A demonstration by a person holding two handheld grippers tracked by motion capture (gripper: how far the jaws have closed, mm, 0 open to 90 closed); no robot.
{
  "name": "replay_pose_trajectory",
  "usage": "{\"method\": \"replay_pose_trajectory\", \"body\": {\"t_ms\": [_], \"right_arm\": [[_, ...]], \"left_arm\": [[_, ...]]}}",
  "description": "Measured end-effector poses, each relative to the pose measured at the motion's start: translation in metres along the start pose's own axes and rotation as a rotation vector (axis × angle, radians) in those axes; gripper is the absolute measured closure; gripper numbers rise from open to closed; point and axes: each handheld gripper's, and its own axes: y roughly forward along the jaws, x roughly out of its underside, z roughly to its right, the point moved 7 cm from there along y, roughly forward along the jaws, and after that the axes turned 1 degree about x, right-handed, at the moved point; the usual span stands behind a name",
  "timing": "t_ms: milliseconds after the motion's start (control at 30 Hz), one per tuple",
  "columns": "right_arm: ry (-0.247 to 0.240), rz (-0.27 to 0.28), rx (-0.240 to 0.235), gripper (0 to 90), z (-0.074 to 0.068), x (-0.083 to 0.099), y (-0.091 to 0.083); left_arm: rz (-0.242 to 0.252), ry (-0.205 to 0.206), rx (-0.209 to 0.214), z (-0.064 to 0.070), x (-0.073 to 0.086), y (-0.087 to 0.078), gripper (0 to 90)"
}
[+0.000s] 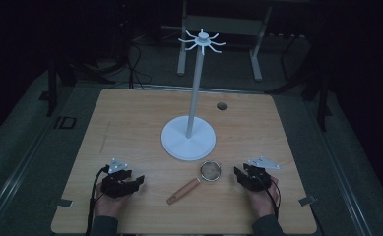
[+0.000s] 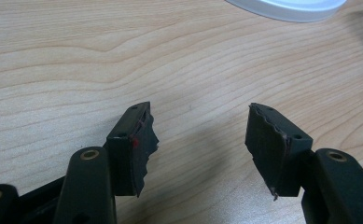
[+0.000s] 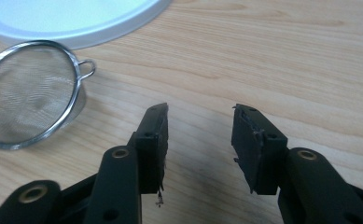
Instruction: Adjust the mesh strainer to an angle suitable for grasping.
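Grippers (image 1: pixel 139 180) (image 1: pixel 237 171) rest low, gaping, flanking strainer (image 1: pixel 209 171)

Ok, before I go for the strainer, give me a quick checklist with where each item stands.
1. Left tongs open and holding nothing: ok.
2. Right tongs open and holding nothing: ok.
3. Strainer lying flat on the table, wooden handle free: ok.
4. Strainer separate from the stand base: cannot tell, they sit very close.
5. Hooks on top of the stand free: ok.
6. Right tongs lined up on the strainer: not ok, it sits off to their side.
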Motion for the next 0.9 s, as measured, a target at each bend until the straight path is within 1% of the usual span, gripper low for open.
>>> {"method": "replay_pose_trajectory", "body": {"t_ms": [67, 133, 167, 200, 233, 367, 433, 533, 633, 800, 900], "right_arm": [[-0.017, -0.020, 0.008, 53.5, -0.002, 0.000, -0.001], [-0.033, -0.022, 0.015, 58.9, -0.005, -0.002, -0.003], [-0.033, -0.022, 0.015, 58.9, -0.005, -0.002, -0.003], [-0.072, 0.003, -0.018, 66.5, -0.013, -0.009, -0.010], [-0.092, 0.012, -0.031, 68.9, -0.017, -0.012, -0.012], [-0.162, 0.036, -0.075, 83.6, -0.035, -0.024, -0.017], [-0.193, 0.049, -0.091, 88.6, -0.045, -0.030, -0.017], [-0.239, 0.052, -0.123, 89.9, -0.061, -0.037, -0.015], [-0.275, 0.054, -0.149, 89.9, -0.076, -0.043, -0.011], [-0.327, 0.034, -0.204, 88.9, -0.100, -0.048, 0.000], [-0.371, 0.020, -0.230, 88.4, -0.114, -0.049, 0.007]], "left_arm": [[-0.001, 0.002, -0.001, 0.000, 0.000, 0.000, 41.4], [-0.002, 0.003, -0.001, 0.001, 0.000, 0.000, 41.3], [-0.002, 0.003, -0.001, 0.001, 0.000, 0.000, 41.4], [-0.004, 0.004, -0.002, 0.001, 0.000, 0.000, 41.3], [-0.002, 0.004, -0.001, 0.001, 0.000, 0.000, 41.4], [-0.002, 0.004, 0.000, 0.001, 0.000, 0.001, 41.4], [-0.002, 0.006, 0.001, 0.001, 0.000, 0.001, 41.4], [-0.002, 0.006, 0.003, 0.001, -0.001, 0.001, 41.4], [-0.002, 0.006, 0.003, 0.001, -0.001, 0.001, 41.4], [-0.002, 0.008, 0.004, 0.001, -0.001, 0.001, 41.4], [-0.001, 0.004, 0.004, 0.001, -0.001, 0.001, 41.4]]}}
